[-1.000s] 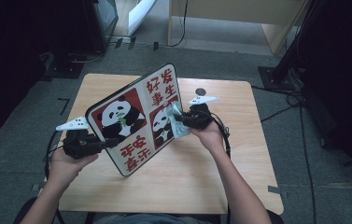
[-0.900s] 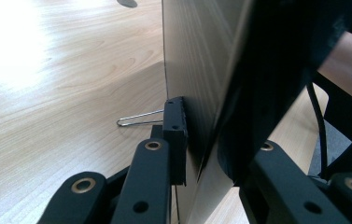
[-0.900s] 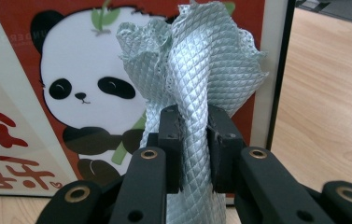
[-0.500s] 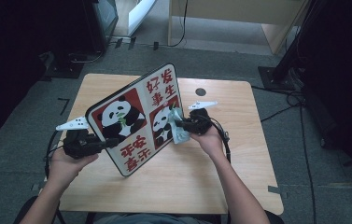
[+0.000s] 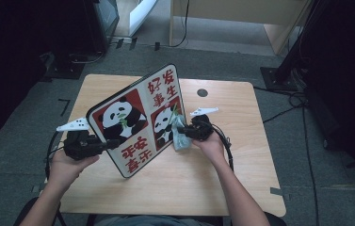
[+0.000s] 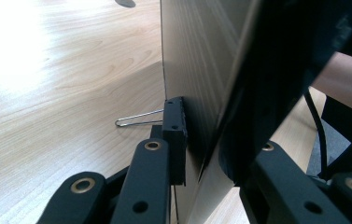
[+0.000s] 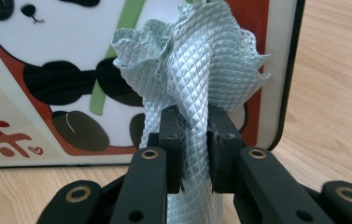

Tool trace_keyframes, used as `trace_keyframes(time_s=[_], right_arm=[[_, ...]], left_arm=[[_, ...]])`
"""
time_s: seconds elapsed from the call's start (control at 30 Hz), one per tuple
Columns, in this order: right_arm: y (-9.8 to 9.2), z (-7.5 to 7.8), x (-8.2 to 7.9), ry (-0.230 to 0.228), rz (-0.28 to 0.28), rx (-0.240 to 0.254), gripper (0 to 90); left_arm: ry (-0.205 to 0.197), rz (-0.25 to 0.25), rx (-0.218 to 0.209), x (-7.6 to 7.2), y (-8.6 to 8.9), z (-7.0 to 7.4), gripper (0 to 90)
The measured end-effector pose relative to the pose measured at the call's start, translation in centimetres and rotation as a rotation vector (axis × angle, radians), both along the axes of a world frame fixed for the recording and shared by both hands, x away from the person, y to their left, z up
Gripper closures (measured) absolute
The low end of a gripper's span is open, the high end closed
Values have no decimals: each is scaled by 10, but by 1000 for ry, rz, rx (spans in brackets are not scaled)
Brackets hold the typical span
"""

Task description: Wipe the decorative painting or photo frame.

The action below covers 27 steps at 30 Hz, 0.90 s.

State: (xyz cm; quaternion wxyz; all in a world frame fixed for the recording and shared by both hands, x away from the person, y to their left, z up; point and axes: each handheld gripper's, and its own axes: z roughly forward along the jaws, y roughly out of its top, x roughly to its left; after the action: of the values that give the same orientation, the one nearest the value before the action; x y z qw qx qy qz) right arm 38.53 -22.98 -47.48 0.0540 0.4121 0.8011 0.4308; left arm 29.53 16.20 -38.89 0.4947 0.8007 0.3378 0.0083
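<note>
On a wooden table [image 5: 241, 183], seen from above, a person is wiping a picture board with a cloth. At the left, the left gripper [image 5: 100, 146] is clamped on the board [image 5: 135, 123] at its left edge, holding it upright on its lower edge and tilted back; in the left gripper view the jaws pinch the thin board [image 6: 197, 88] edge-on, one pad on each face, with a wire clip [image 6: 138, 118] lying on the wood behind. The board's face shows four panels: two pandas on red, one chewing green bamboo, and two panels of red Chinese writing, which seems to read 好发事生 at top right and 平安喜乐 at bottom left, though it is small. Further right, the right gripper [image 5: 184, 132] is closed on a bunched pale green cloth [image 5: 181, 136] and presses it to the board's lower right panel. In the right gripper view the quilted cloth [image 7: 201, 70] fans out above the jaws, against the panda picture near the board's black rim. The wiping looks mid-stroke. Next, I judge, the cloth must keep sliding over the face with light pressure, while the left grip stays firm so the board does not tip or skid.
</note>
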Motion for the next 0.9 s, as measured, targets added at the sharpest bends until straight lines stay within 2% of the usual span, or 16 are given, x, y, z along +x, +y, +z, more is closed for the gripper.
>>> trace_keyframes(time_s=[0.2, 0.37, 0.5, 0.53, 0.57, 0.6, 0.63, 0.7, 0.73, 0.77, 0.83, 0.87, 0.9], right_arm=[[-1, -5, 1, 4, 2, -22, 791], [0, 2, 1, 23, 2, -45, 805], [-5, 18, -1, -10, -4, -3, 808], [-5, 18, -1, -10, -4, -3, 808], [-6, 28, -1, -39, -6, 13, 809], [-6, 28, -1, -39, -6, 13, 809], [-6, 39, -2, -57, -1, 24, 809], [-4, 49, -4, -78, 1, 33, 810], [-4, 49, -4, -78, 1, 33, 810], [-2, 59, -6, -97, 11, 40, 810], [1, 70, -7, -120, 23, 46, 810], [1, 70, -7, -120, 23, 46, 810], [4, 81, -8, -139, 32, 51, 810]], left_arm=[[-1, 0, -1, 0, -1, 0, 776], [-1, 1, -2, 0, -1, 0, 776], [1, 2, -3, 0, 0, 0, 777], [1, 2, -3, 0, 0, 0, 777], [1, 2, -4, 0, 0, 0, 777], [2, 2, -6, 0, 0, 0, 777], [2, 3, -7, 0, 0, -1, 778], [2, 4, -8, 0, 0, -1, 777], [2, 4, -8, 0, 0, -1, 777], [2, 6, -10, 0, 0, -1, 777], [2, 6, -9, 0, 0, -1, 778], [3, 7, -10, 0, 0, -1, 778], [4, 9, -13, -1, 0, -2, 778]])
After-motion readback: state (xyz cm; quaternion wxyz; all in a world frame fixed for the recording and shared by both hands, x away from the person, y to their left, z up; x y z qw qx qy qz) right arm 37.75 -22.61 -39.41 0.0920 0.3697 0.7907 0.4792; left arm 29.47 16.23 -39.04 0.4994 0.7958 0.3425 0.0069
